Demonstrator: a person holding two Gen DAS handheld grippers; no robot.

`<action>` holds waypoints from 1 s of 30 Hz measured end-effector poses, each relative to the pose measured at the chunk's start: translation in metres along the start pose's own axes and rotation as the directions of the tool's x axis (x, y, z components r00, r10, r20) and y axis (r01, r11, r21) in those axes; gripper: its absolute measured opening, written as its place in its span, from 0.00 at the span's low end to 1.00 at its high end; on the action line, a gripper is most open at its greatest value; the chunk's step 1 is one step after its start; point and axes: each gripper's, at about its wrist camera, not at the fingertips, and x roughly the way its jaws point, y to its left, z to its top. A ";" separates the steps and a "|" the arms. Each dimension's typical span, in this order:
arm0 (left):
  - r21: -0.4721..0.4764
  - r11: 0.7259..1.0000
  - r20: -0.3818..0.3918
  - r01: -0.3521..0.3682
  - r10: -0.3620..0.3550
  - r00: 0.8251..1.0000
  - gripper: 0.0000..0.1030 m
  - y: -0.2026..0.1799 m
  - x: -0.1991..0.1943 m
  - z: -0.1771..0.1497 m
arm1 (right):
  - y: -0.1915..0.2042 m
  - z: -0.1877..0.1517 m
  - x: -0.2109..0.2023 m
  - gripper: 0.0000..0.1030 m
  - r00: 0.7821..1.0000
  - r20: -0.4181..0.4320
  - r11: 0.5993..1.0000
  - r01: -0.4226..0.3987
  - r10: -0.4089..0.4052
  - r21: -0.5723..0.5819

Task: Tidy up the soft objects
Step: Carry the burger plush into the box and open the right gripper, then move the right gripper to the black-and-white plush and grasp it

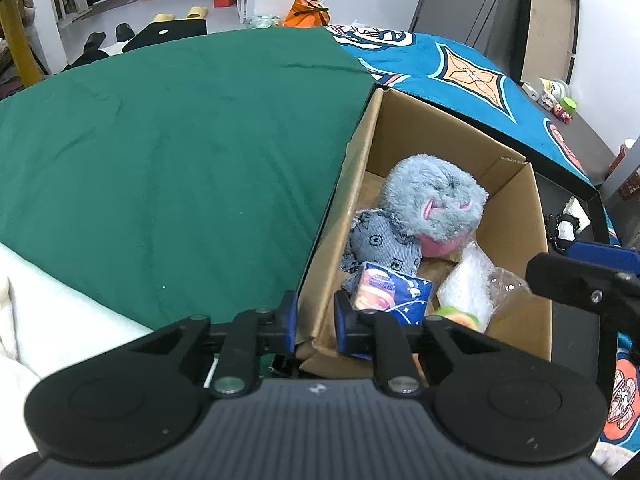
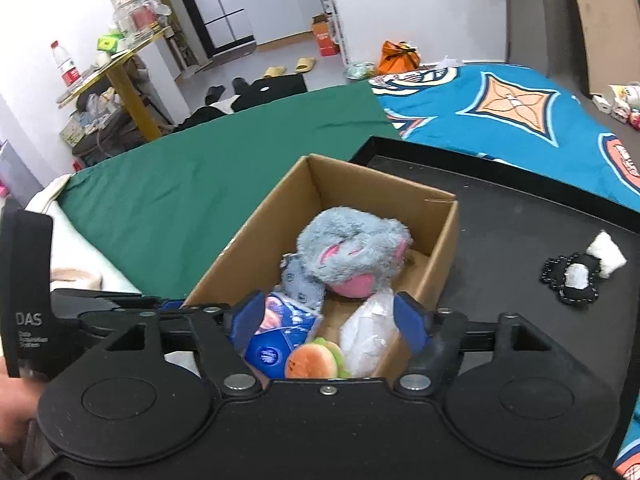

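In the left wrist view, a green cloth point(image 1: 168, 152) fills the 9 to 12 o'clock part of the frame, with a white cloth point(image 1: 60, 312) at 8 o'clock. The left claw point(image 1: 316, 318) straddles the near left wall of the cardboard box point(image 1: 348, 216) at a narrow gap, 1 blue pad outside and 1 inside; whether it actually pinches the wall I cannot tell. Inside the box, going right, lie a grey patterned pouch point(image 1: 380, 240), a blue tissue pack point(image 1: 394, 292) just in front of it, a fluffy grey and pink plush point(image 1: 434, 200) toward 1 o'clock, and a clear plastic bag point(image 1: 472, 280) against the right wall. A blue patterned blanket point(image 1: 480, 76) spreads at 1 to 2 o'clock. In the right wrist view, the green cloth point(image 2: 192, 184) sits at 10 o'clock beside the box point(image 2: 444, 240), which rests on a black tray point(image 2: 520, 216). The right claw point(image 2: 324, 320) hangs wide over the box's near end, gripping nothing, its pads flanking the tissue pack point(image 2: 276, 340), a toy burger point(image 2: 314, 362) and the plastic bag point(image 2: 368, 332). The plush point(image 2: 352, 252) lies beyond at 12 o'clock. At 3 o'clock on the tray, well apart from the box, lie a small black and white soft item point(image 2: 572, 278) and a white one point(image 2: 608, 258) touching it.
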 end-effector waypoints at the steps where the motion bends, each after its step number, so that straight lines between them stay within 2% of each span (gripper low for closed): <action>1: 0.001 1.000 0.000 -0.001 0.001 1.000 0.17 0.000 0.000 0.000 | -0.002 0.000 0.000 0.70 1.000 0.000 1.000 -0.003 0.003 0.009; 9: 0.010 1.000 -0.020 -0.018 0.018 1.000 0.21 -0.004 -0.001 0.003 | -0.025 0.009 -0.007 0.70 0.999 0.025 0.998 0.045 -0.046 0.040; 14: 0.009 1.000 -0.028 -0.029 0.029 0.999 0.22 -0.007 -0.001 0.007 | -0.043 0.015 -0.009 0.70 0.998 -0.003 0.997 0.064 -0.064 0.049; 16: 0.004 1.000 -0.027 -0.026 0.027 0.999 0.27 -0.009 -0.002 0.008 | -0.052 0.020 -0.010 0.70 0.999 -0.014 0.995 0.053 -0.052 0.083; 22: 0.008 0.999 -0.013 -0.044 0.044 0.999 0.40 -0.014 -0.006 0.013 | -0.075 0.028 -0.011 0.70 0.994 -0.030 0.991 0.103 -0.101 0.083; 30: 0.031 0.997 -0.023 -0.068 0.069 0.997 0.45 -0.022 -0.002 0.016 | -0.113 0.010 0.003 0.70 0.988 -0.004 0.973 0.155 -0.156 0.169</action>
